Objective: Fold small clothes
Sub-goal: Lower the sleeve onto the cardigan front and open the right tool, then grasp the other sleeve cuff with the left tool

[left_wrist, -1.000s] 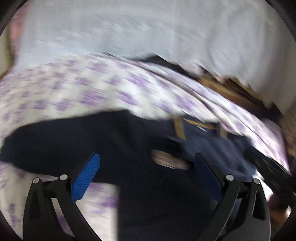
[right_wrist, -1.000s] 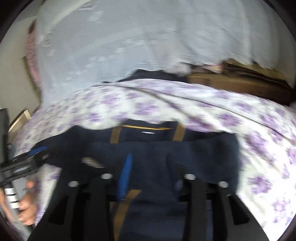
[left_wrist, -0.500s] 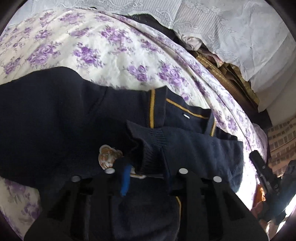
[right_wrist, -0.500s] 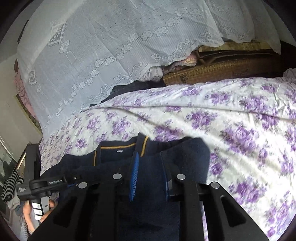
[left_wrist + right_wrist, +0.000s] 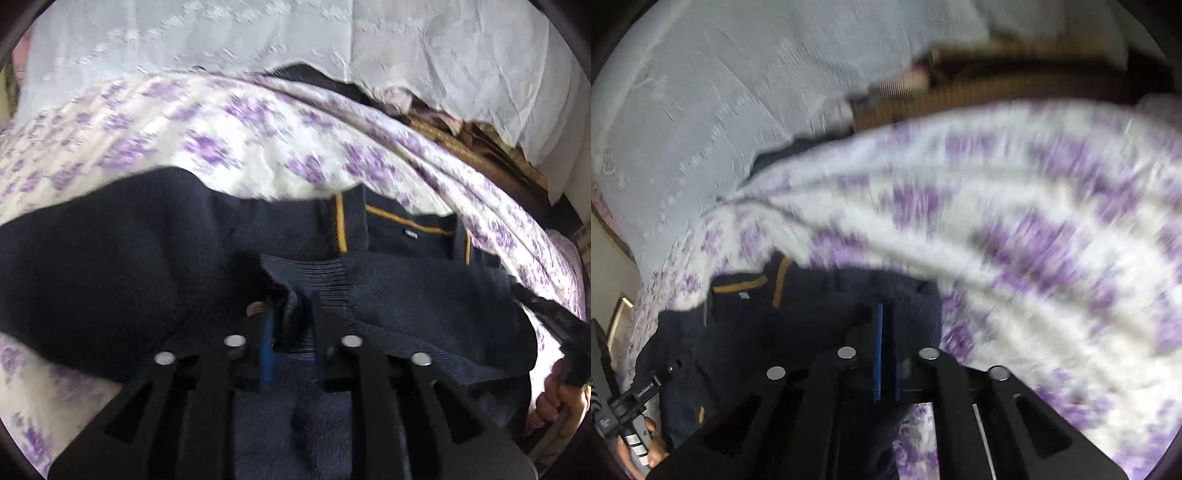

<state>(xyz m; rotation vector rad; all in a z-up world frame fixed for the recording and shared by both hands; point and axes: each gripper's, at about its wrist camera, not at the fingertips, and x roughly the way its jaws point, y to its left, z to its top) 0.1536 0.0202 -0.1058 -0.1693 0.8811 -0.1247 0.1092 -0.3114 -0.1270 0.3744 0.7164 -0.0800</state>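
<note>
With the left gripper [image 5: 291, 314] clamped on the ribbed cuff of the navy knitted, yellow-trimmed sweater [image 5: 110, 266] lying on the purple-flowered bedsheet [image 5: 236, 147], collar at one o'clock, and the right gripper [image 5: 886, 332] pressed together on its edge, either thin pinch might slip, dropping the fold.

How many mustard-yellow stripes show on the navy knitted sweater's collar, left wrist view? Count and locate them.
3 stripes on the collar: one upright at left, one along the neckline, one upright at right. Folded cloth may hide more.

Garment [image 5: 147, 266]: navy knit, mustard-yellow trim. Bedsheet [image 5: 258, 147]: white, purple floral print. Far lace cloth [image 5: 221, 40]: white. Gripper pads [image 5: 878, 354]: blue.
</note>
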